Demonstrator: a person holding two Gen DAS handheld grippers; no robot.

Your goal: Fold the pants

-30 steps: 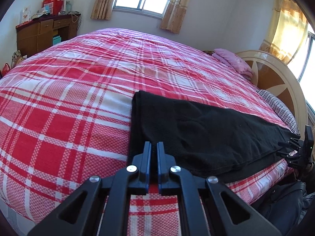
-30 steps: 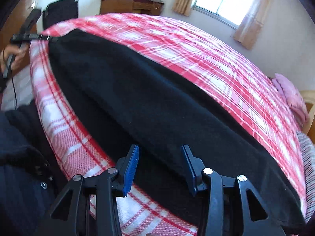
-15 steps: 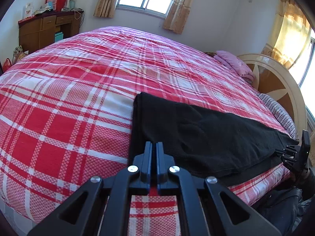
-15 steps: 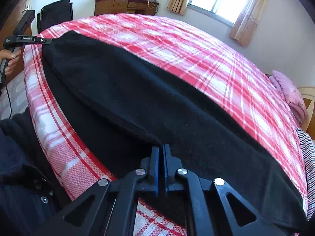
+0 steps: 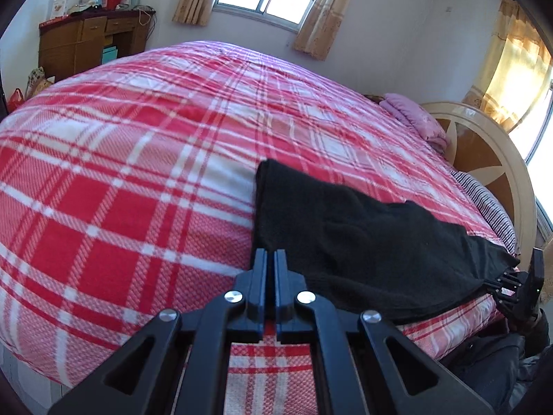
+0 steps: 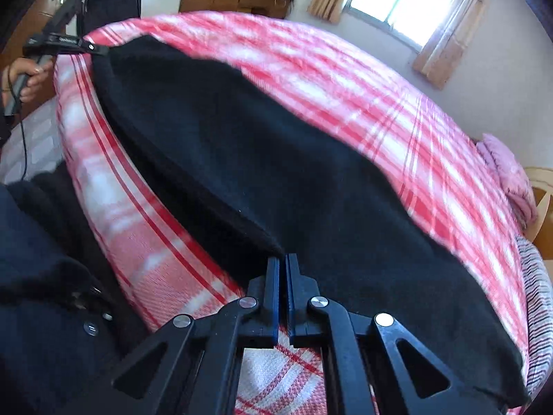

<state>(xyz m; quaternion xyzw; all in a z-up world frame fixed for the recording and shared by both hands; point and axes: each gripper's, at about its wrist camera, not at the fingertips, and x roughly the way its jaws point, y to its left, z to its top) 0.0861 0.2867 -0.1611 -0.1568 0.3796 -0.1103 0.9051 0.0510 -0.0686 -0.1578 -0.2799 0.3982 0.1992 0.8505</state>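
Black pants (image 5: 363, 235) lie stretched along the near edge of a bed under a red-and-white plaid blanket (image 5: 138, 173). My left gripper (image 5: 271, 257) is shut on the pants' near left corner. From the right wrist it shows far off at that same end (image 6: 98, 49), held by a hand (image 6: 27, 79). My right gripper (image 6: 283, 263) is shut on the folded edge of the pants (image 6: 276, 159) at the opposite end. In the left wrist view it appears at the far right (image 5: 497, 282), with the cloth drawn up to its tips.
A pink pillow (image 5: 414, 117) and a round wooden headboard (image 5: 484, 159) stand at the bed's right end. A wooden desk (image 5: 90, 41) with boxes is against the far wall. The person's dark clothing (image 6: 41, 294) is close to the bed's near side.
The right gripper's jaws, open around the pants' edge a second ago, have closed on it. The left gripper stayed shut on its corner.
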